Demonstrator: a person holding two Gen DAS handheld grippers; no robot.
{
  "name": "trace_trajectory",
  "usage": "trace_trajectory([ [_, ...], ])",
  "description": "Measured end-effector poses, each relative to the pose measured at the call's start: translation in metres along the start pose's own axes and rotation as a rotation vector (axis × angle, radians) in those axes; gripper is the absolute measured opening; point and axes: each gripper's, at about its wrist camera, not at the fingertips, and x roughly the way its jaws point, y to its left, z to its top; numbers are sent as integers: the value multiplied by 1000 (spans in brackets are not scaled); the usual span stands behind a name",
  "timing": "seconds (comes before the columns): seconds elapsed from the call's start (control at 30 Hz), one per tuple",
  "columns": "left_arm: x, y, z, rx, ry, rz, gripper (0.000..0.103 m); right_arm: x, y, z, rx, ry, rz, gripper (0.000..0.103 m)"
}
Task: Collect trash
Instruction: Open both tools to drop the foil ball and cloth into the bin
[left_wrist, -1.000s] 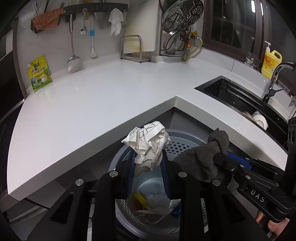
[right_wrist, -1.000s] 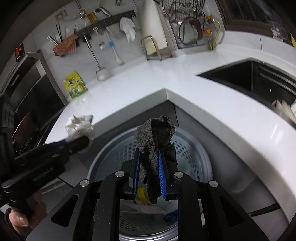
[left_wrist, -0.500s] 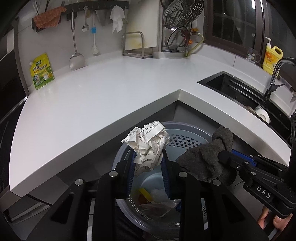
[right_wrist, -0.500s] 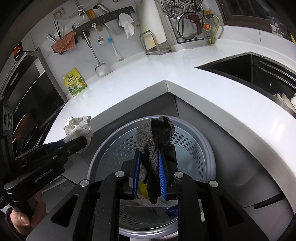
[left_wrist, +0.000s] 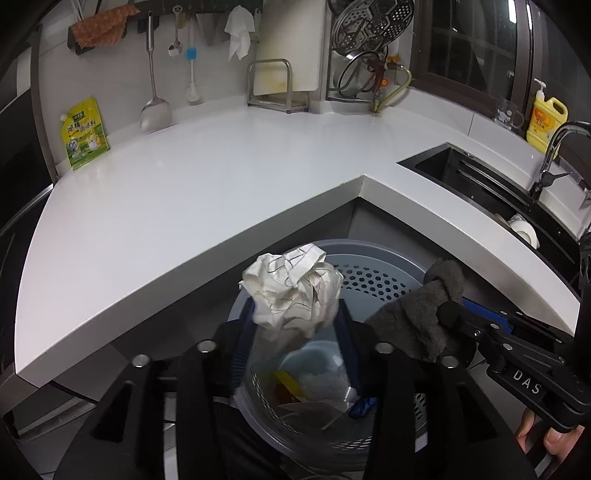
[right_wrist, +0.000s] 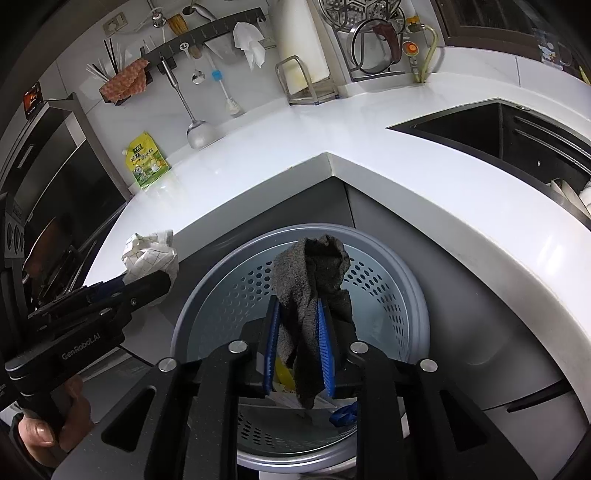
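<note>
A crumpled white paper ball (left_wrist: 291, 291) sits between the fingers of my left gripper (left_wrist: 295, 317), whose jaws are opening and stand apart from it. It hangs over the grey perforated trash basket (left_wrist: 388, 254), which holds several scraps. My right gripper (right_wrist: 299, 317) holds a grey cloth (right_wrist: 310, 269) upright between its blue pads over the same basket (right_wrist: 207, 306). Its jaws are opening slightly, but the cloth stays pinched. The right wrist view has the left gripper (right_wrist: 147, 284) and the paper ball (right_wrist: 149, 251) at the basket's left rim. In the left wrist view the right gripper (left_wrist: 454, 314) and the cloth (left_wrist: 417, 321) are on the right.
The white L-shaped counter (left_wrist: 184, 192) wraps around the basket. A black sink (left_wrist: 480, 184) with a tap lies to the right, near a yellow soap bottle (left_wrist: 546, 122). A yellow-green pouch (left_wrist: 84, 133) leans on the back wall under hanging utensils. A hand (right_wrist: 48, 424) grips the left tool.
The left jaws have spread wider around the paper ball, which looks looser between them. The right pads have parted slightly on the cloth. Both grippers stay over the basket.
</note>
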Motion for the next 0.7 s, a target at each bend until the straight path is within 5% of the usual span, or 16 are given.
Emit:
trace_trajectory([
  [0.1,-2,1,0,-5,-8,3,53,-6,-1,1,10,-31,-9,44],
  [0.23,-5,5,1,-21,-13,6,63,-12,-4,3,19,-52,-12,47],
  [0.7,-3,11,-1,-47,-6,33,70,-11,-1,0,20,-43,-18,52],
])
